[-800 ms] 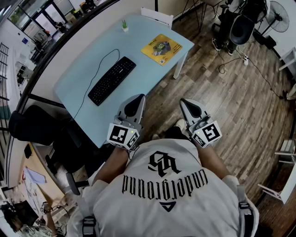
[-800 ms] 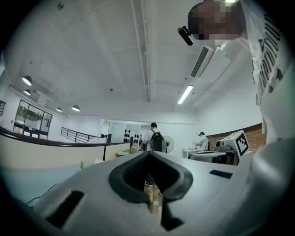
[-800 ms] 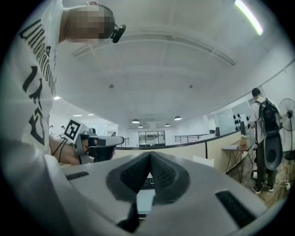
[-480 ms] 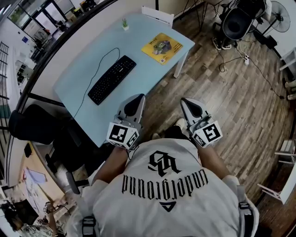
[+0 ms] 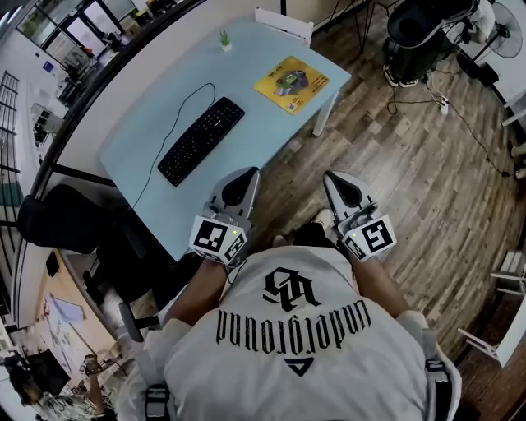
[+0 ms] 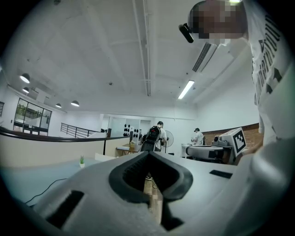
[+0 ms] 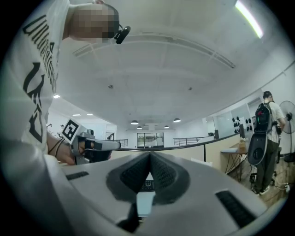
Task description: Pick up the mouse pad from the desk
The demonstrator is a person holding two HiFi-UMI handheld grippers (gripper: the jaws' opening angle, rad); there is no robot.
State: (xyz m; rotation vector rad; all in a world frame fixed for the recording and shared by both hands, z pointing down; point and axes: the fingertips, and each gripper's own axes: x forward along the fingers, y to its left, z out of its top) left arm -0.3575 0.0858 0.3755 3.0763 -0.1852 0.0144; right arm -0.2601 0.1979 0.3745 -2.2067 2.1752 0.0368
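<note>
The yellow mouse pad [image 5: 289, 85] lies on the far right corner of the light-blue desk [image 5: 148, 156], with a small mouse [image 5: 297, 80] on it. Both grippers are held level in front of the person's chest, well short of the pad. My left gripper [image 5: 246, 173] hangs over the desk's near edge, jaws together and empty [image 6: 148, 154]. My right gripper [image 5: 330, 176] is over the wooden floor, jaws also closed on nothing [image 7: 150, 154]. In the right gripper view the left gripper's marker cube [image 7: 70, 130] shows at the left.
A black keyboard [image 5: 201, 141] with its cable lies mid-desk and a small potted plant [image 5: 224, 40] stands at the far edge. A black office chair [image 5: 66, 222] sits at the left, a white chair [image 5: 283, 22] behind the desk. Cables [image 5: 460, 123] cross the floor.
The head view has drifted slightly, so the desk and pad sit a touch further right. Both grippers keep their place by the chest, still shut.
</note>
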